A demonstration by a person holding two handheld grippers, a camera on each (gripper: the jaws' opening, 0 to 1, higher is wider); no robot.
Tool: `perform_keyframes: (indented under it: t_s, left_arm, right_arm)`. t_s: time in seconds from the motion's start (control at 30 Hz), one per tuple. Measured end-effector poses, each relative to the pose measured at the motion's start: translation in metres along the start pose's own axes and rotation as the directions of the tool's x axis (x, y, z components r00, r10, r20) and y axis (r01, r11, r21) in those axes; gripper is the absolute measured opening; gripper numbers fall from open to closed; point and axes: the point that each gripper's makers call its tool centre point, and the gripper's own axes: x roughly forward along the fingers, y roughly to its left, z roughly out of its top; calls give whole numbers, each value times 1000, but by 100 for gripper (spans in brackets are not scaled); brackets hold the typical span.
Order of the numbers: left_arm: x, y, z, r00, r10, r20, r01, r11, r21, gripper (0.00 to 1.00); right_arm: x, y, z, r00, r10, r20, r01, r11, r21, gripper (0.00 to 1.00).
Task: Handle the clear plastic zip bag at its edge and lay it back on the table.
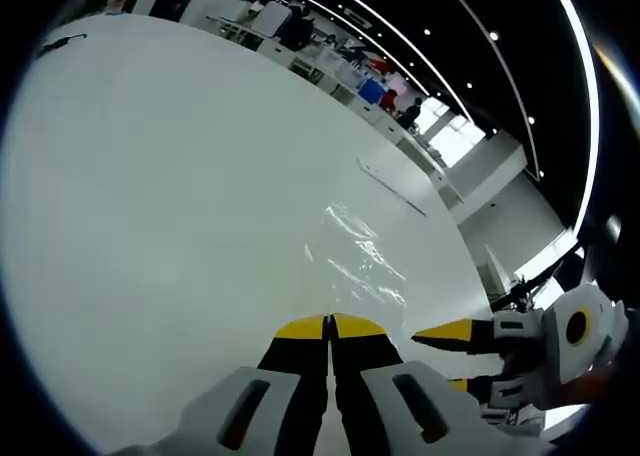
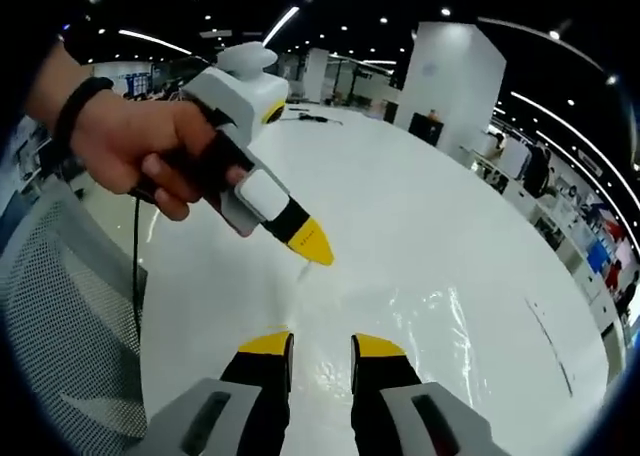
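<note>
The clear plastic zip bag [image 1: 365, 258] lies on the white table [image 1: 170, 196] just ahead of my left gripper [image 1: 328, 326]. It shows only as glints and creases. The left gripper's yellow-tipped jaws are pressed together at the bag's near edge. In the right gripper view, a hand holds that left gripper [image 2: 311, 246] above the table, with a sliver of clear film pinched at its tip. The bag [image 2: 420, 321] spreads to the right of it. My right gripper [image 2: 322, 346] is open, its jaws over the bag's near edge. It also shows in the left gripper view [image 1: 462, 356], low and to the right.
A thin dark line [image 2: 548, 338] marks the table beyond the bag. A grey mesh chair [image 2: 60, 306] stands at the table's edge under the person's hand [image 2: 150, 146]. A black cable [image 1: 60, 44] lies at the far end. Desks and people fill the background [image 1: 370, 71].
</note>
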Motion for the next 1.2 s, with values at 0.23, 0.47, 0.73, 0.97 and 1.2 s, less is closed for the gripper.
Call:
perform_keyframes:
  t_s: [0.23, 0.47, 0.73, 0.97, 1.2]
  left_arm:
    - [-2, -1, 1, 1000, 10, 7, -10, 1000, -12, 0]
    - [-1, -6, 0, 1000, 9, 12, -9, 999, -36, 0]
    - [-2, -13, -1, 1000, 11, 13, -10, 999, -40, 0]
    - [-1, -13, 0, 1000, 18, 25, -16, 997, -76, 0]
    - [-2, -14, 4, 999, 26, 47, -20, 993, -114, 0]
  right_arm:
    - [10, -1, 9, 999, -36, 14, 35, 999, 40, 18]
    - [22, 2, 25, 998, -54, 38, 50, 995, 91, 17]
    - [30, 5, 28, 997, -67, 33, 63, 992, 109, 12]
    - [38, 3, 31, 996, -82, 21, 79, 992, 96, 11]
    - [38, -1, 33, 995, -98, 9, 97, 992, 79, 3]
